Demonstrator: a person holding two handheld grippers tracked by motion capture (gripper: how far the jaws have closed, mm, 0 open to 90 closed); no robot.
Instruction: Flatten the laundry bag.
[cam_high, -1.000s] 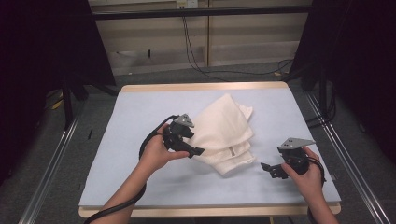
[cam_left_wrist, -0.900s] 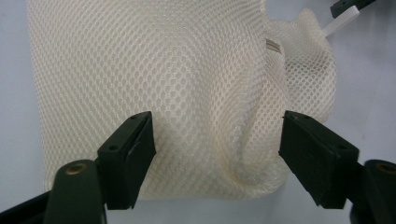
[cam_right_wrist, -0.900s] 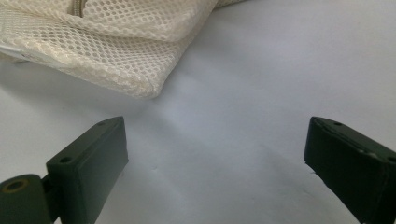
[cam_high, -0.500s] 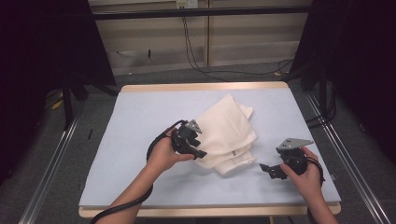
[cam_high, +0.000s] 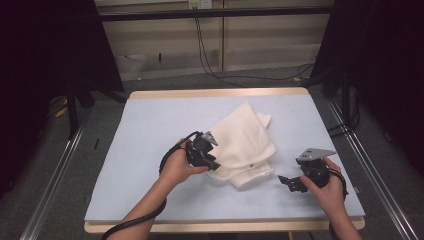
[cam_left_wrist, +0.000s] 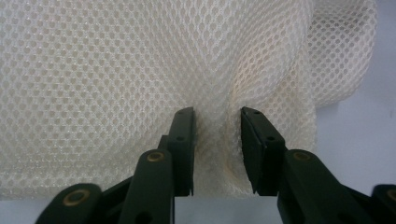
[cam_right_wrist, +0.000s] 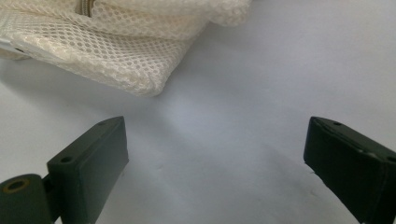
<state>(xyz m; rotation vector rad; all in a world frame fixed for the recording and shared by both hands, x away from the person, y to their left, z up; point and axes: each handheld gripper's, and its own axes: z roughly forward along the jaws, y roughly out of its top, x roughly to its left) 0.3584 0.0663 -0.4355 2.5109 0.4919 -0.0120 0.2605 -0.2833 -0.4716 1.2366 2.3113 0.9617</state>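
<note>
A cream mesh bag (cam_high: 245, 140) lies folded on the pale blue mat (cam_high: 150, 125), near the table's middle. My left gripper (cam_high: 212, 162) is at the bag's left front edge, and its jaws have just been closing. In the left gripper view a puckered ridge of mesh (cam_left_wrist: 217, 140) is pinched between the two black jaws of the left gripper (cam_left_wrist: 217, 114). My right gripper (cam_high: 287, 182) rests low at the front right, apart from the bag. Its jaws stand wide in the right gripper view, the right gripper (cam_right_wrist: 219, 126) has only bare mat between them, and the bag's corner (cam_right_wrist: 107, 51) lies ahead.
The wooden table edge (cam_high: 220, 226) runs along the front. Metal rails (cam_high: 372, 165) flank both sides, and cables (cam_high: 210, 60) trail over the floor behind the table. Bare mat stretches left of and behind the bag.
My left gripper has moved right and down onto the bag's left edge and its jaws have narrowed onto the mesh. The right gripper has kept still.
</note>
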